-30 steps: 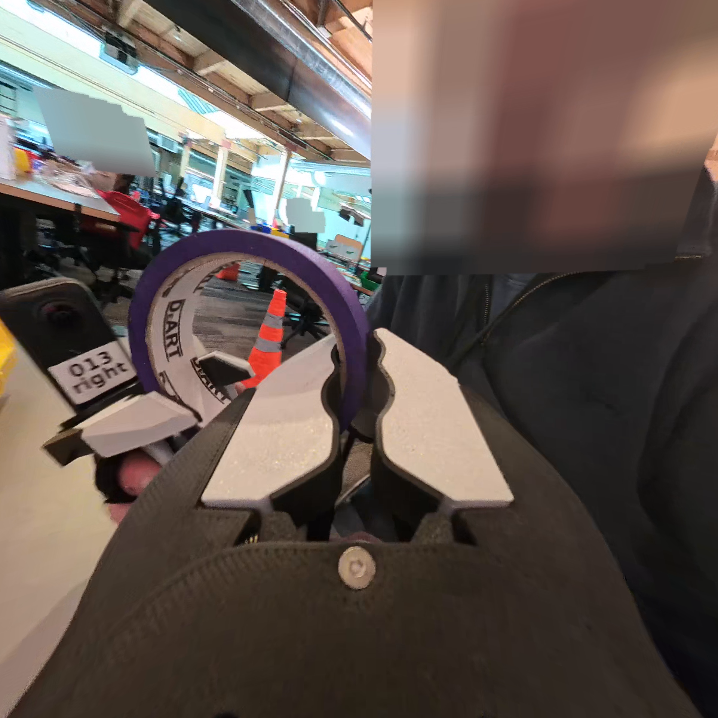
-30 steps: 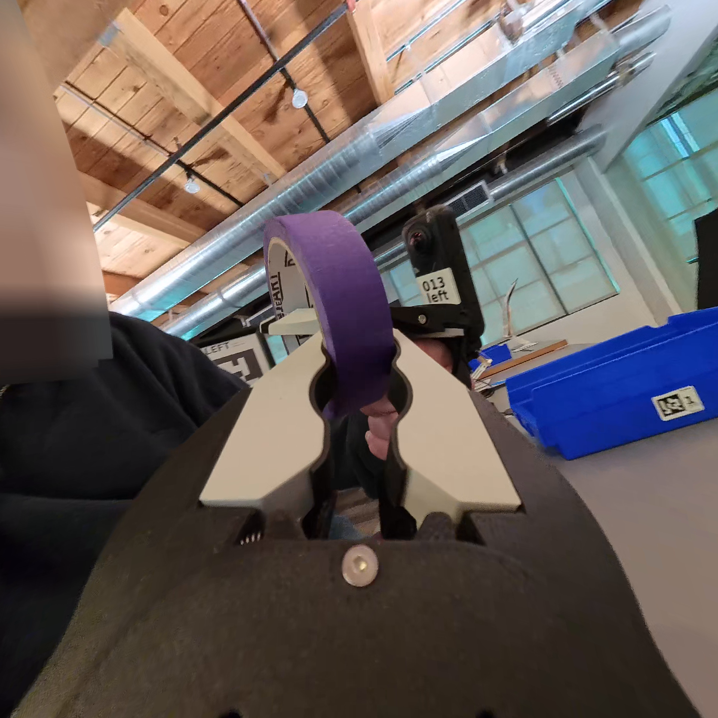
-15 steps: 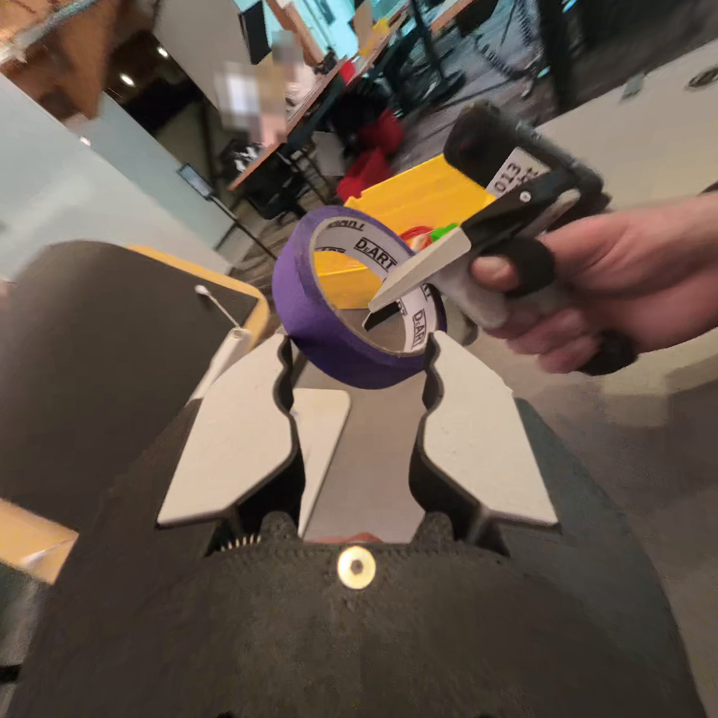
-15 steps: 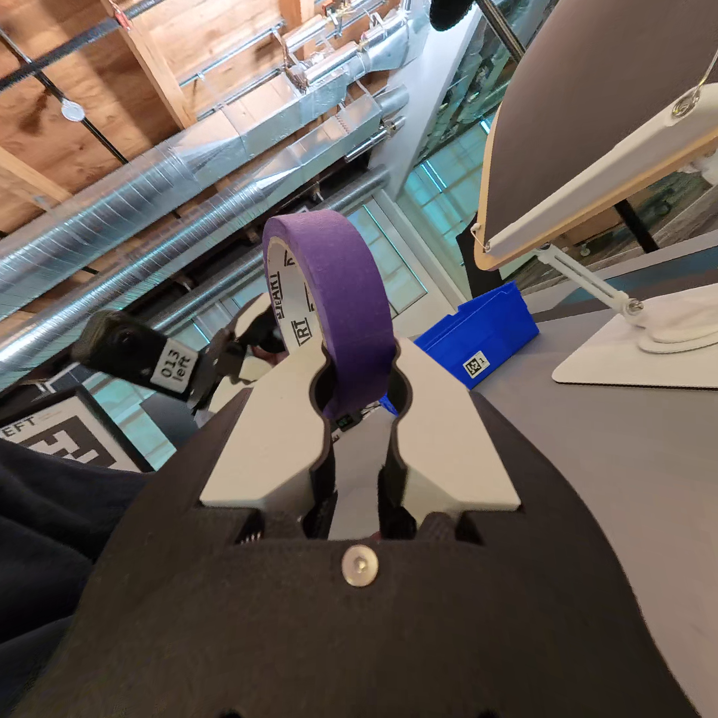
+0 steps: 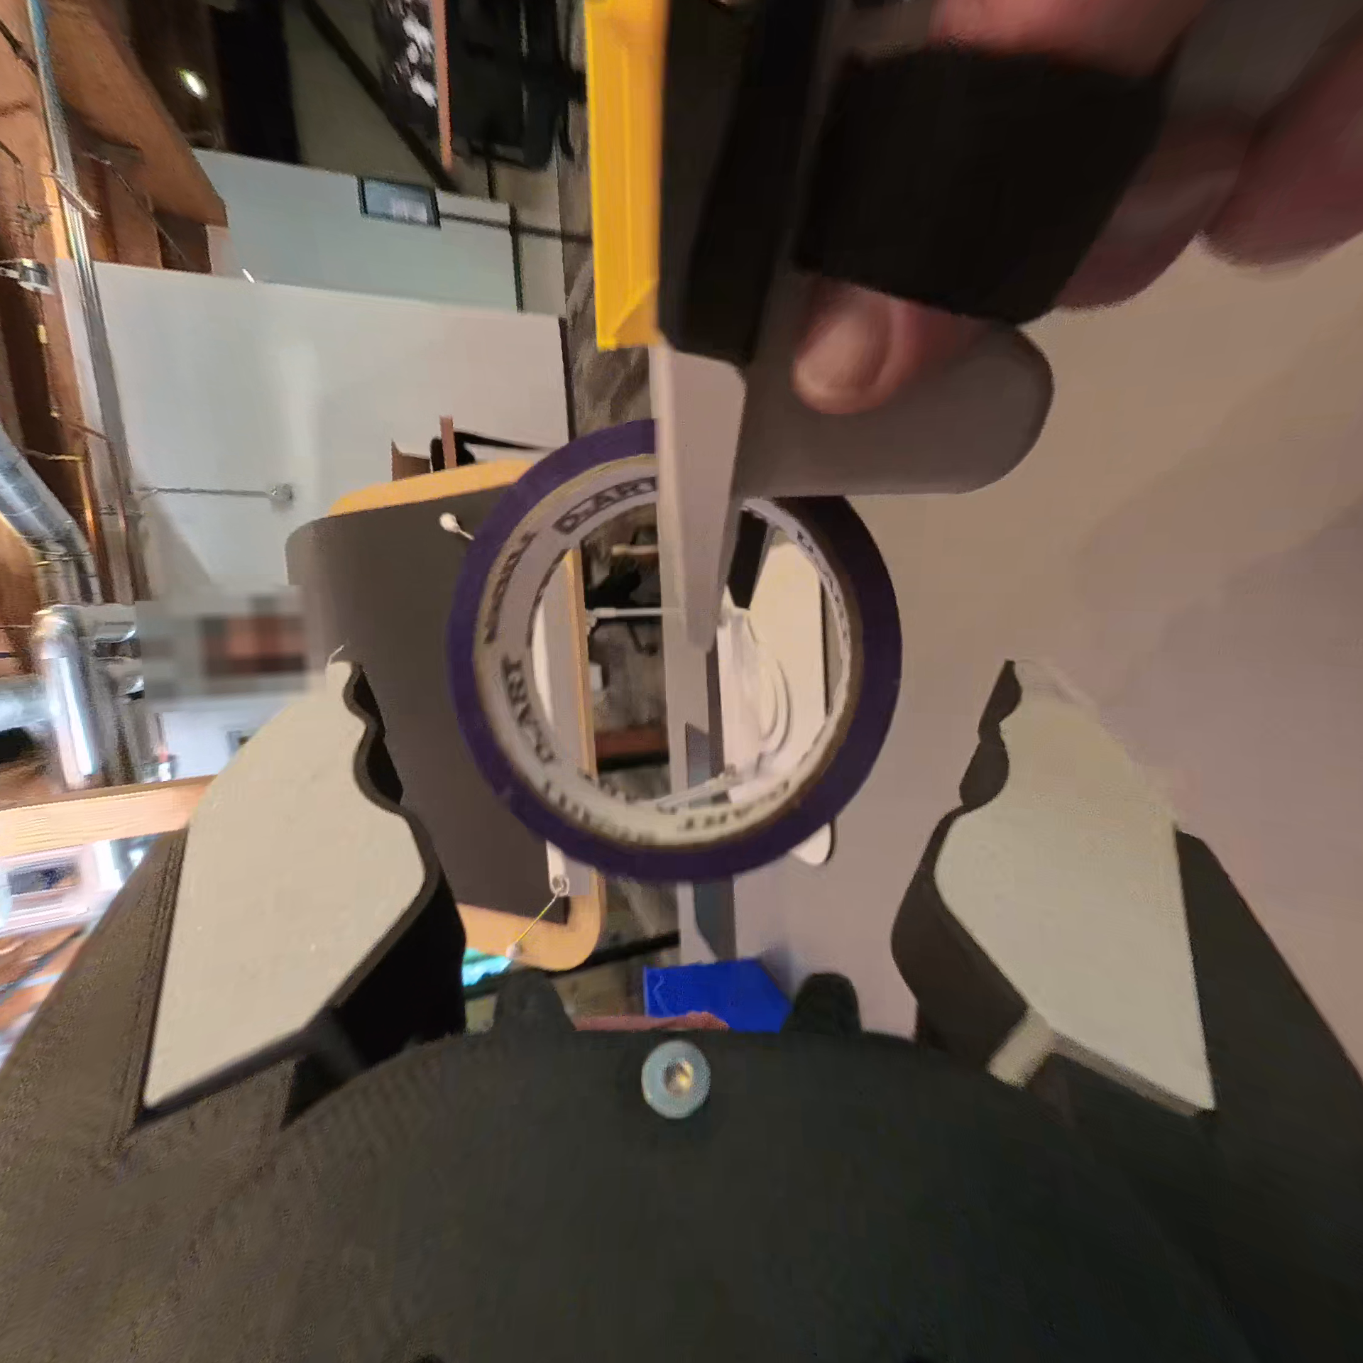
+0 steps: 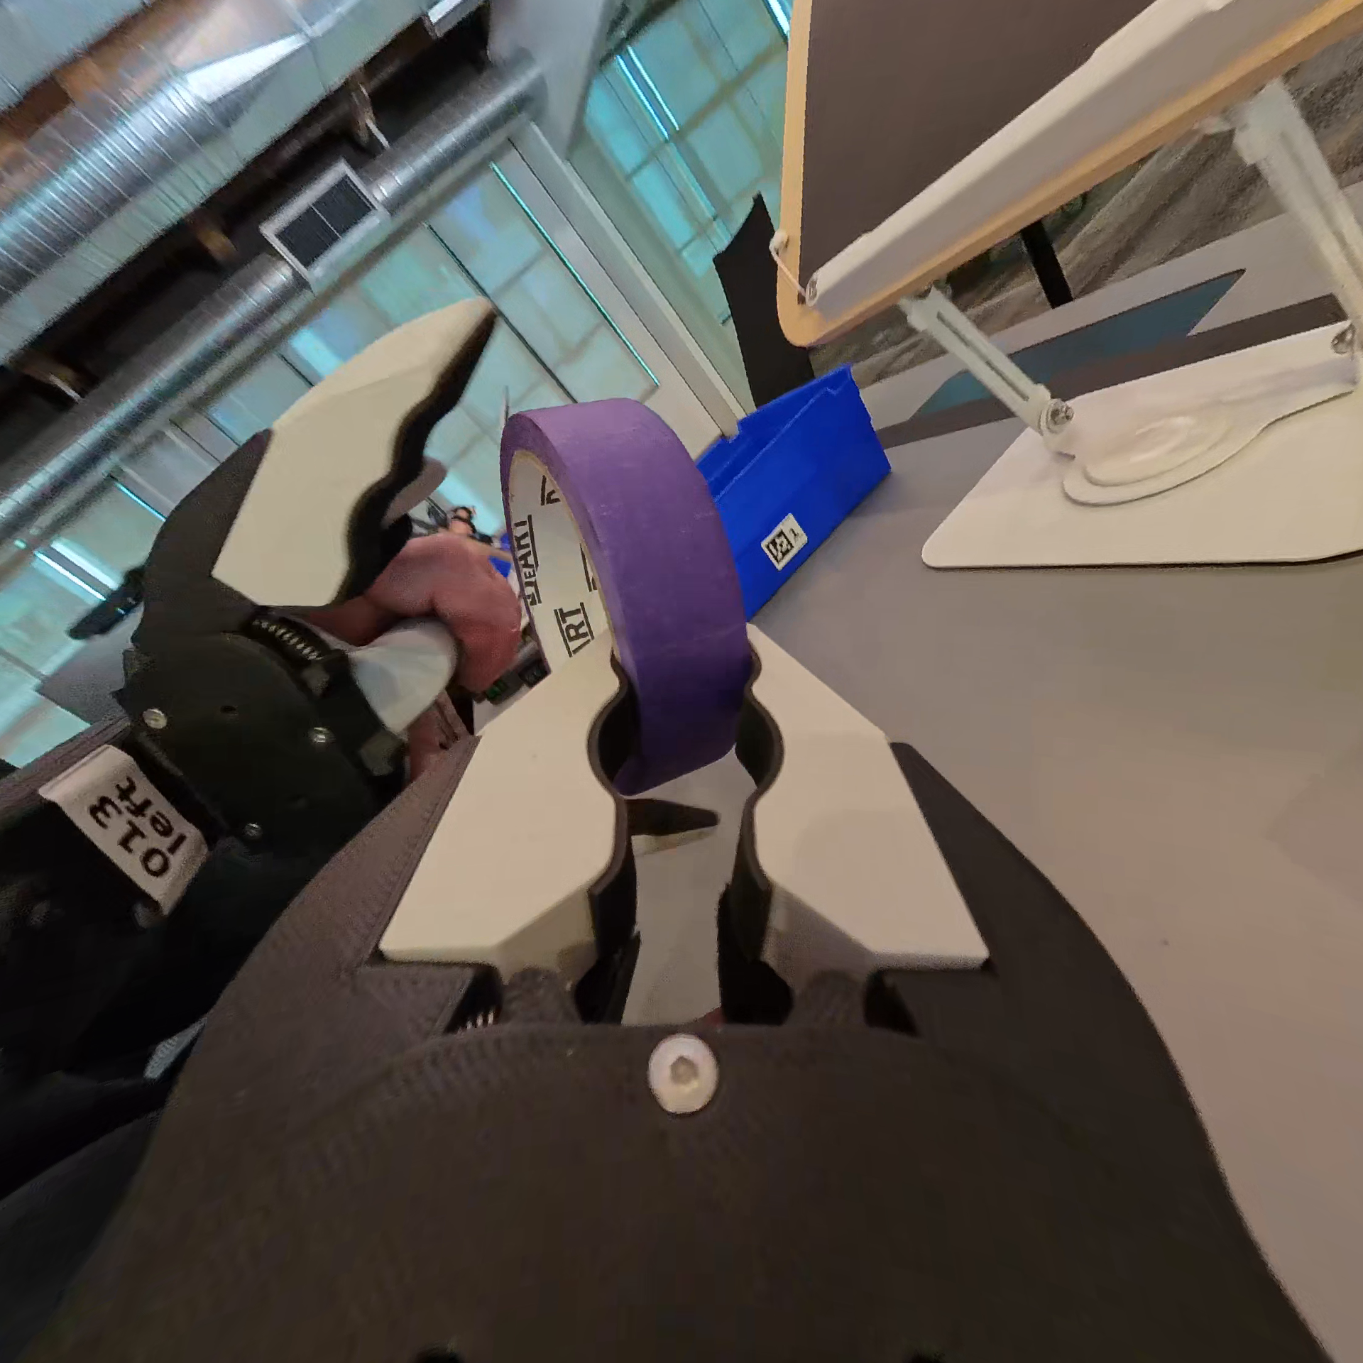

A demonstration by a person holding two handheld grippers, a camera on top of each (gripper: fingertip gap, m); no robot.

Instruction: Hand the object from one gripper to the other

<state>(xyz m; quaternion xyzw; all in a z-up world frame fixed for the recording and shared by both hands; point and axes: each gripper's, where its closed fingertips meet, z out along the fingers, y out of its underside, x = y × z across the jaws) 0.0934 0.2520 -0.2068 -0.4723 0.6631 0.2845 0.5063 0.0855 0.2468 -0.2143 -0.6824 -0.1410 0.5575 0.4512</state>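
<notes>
A purple tape roll (image 6: 656, 560) with a white printed core stands on edge in my right gripper (image 6: 686, 656), which is shut on its lower rim above the grey table. In the left wrist view the roll (image 5: 472, 664) faces me as a ring, pinched at its top rim by the right gripper's fingers (image 5: 689, 516), which come down from above in a hand. My left gripper (image 5: 678, 686) is wide open, one finger on each side of the roll and apart from it. One of its fingers (image 6: 332, 472) shows at the left of the right wrist view.
A blue bin (image 6: 796, 487) sits on the grey table (image 6: 1069, 774) behind the roll. A white stand base (image 6: 1106, 472) carrying a dark wood-edged board (image 6: 922, 111) is at the right. A yellow bin (image 5: 623, 170) is behind the right gripper. Less than 4 cm separates the two grippers' tips.
My left gripper let go of the tape roll and opened wide. My right gripper kept its hold on the roll. Both views swung away from the person toward the table.
</notes>
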